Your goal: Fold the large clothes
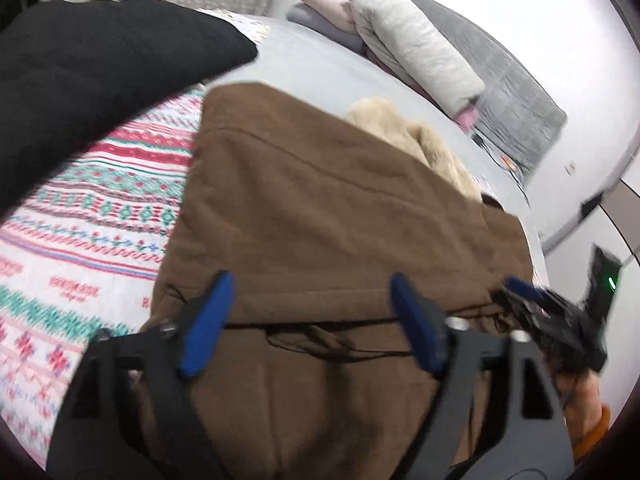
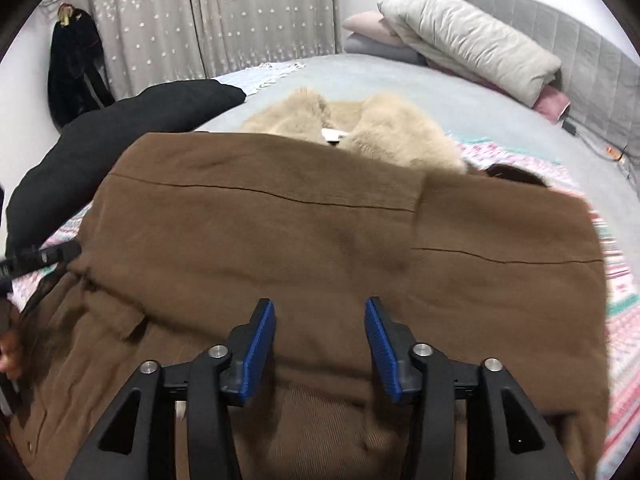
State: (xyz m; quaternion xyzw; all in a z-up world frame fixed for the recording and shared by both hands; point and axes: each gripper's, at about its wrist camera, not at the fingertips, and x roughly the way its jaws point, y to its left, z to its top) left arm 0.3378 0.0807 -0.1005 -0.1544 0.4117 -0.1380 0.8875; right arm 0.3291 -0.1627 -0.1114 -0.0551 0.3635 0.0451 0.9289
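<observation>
Now | brown coat (image 2: 320, 220) under both | left hand-held gripper (image 1: 312, 320) released | right hand-held gripper (image 2: 320, 348) released

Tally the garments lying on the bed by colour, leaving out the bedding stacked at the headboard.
Brown: 1, the brown coat with its cream fur collar, folded under both open grippers.
Black: 1, the black garment at the bed's far-left edge.
Total: 2

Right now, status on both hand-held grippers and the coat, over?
Left hand-held gripper open, right hand-held gripper open, neither gripping. Brown fur-collared coat folded on patterned blanket. Black garment lies beside it.
</observation>
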